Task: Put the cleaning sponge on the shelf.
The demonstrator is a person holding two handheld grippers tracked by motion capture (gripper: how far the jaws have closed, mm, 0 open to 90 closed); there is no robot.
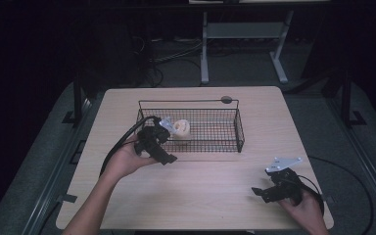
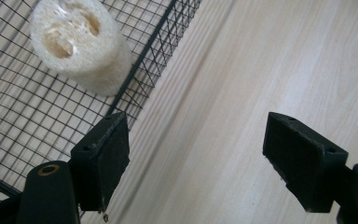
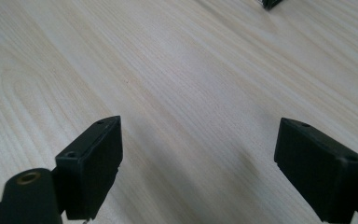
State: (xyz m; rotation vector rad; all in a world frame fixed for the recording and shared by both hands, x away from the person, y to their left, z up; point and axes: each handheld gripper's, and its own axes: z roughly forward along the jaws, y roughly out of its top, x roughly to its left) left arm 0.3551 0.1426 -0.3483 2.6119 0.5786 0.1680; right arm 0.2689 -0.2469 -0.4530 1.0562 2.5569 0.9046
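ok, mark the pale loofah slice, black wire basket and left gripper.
pale loofah slice (image 2: 77, 44), left gripper view, its holed top face
black wire basket (image 1: 239, 129), high view, right end wall
left gripper (image 2: 196, 161), left gripper view, midway between open jaws

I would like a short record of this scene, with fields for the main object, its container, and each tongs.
object: pale cylindrical loofah sponge piece, lying inside the basket
container: black wire mesh basket on the light wooden table
left tongs: open, holding nothing, at the basket's near left corner
right tongs: open, holding nothing, over bare table
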